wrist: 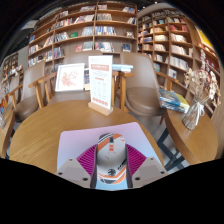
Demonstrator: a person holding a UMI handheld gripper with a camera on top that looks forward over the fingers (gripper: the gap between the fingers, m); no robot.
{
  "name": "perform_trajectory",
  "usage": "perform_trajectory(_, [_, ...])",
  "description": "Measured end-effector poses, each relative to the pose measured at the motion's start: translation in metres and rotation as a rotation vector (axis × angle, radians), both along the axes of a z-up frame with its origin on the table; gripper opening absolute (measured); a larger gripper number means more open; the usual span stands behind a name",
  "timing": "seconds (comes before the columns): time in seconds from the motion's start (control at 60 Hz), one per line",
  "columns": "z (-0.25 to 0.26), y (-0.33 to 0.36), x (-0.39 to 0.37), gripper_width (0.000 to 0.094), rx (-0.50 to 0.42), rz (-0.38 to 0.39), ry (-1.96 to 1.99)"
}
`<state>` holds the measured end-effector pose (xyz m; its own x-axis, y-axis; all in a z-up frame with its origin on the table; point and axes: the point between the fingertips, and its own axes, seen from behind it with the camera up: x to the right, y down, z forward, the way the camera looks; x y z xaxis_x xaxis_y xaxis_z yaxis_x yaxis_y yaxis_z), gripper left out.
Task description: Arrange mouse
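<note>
Gripper [110, 168] is clenched on the mouse [110, 150]: both pink pads [90, 160] press its sides, so the white/orange mouse sits between the fingers, raised above a round wooden table [60, 125]. Beyond the fingers, on the table's far side, a standing sign [101, 84] is upright. Further behind it are bookshelves [85, 30] w/ many books. Wooden chairs [185, 115] stand to the right of the gripper.

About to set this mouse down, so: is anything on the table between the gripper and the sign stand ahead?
Nothing visible stands in the way. The gripper is shut on the mouse, both pink pads against its sides, over a white mat. Beyond it the wooden table lies bare up to the sign stand.
</note>
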<state>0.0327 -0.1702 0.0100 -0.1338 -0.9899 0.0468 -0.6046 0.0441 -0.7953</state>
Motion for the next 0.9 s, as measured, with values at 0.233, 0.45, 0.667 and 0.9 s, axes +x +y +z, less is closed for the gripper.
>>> perform_trajectory(0.233, [-0.02,0.002,-0.005,0.0533,0.021,0.032,0.006])
perform_trajectory(0.45, [0.032,0.018,-0.048,0.0852,0.05,0.019,-0.065])
perform_trajectory(0.667, [0.099,0.063,-0.162,0.0852,0.035,0.037,-0.117])
perform_trajectory(0.9, [0.101,0.111,-0.269,0.0849,0.043,0.088,-0.084])
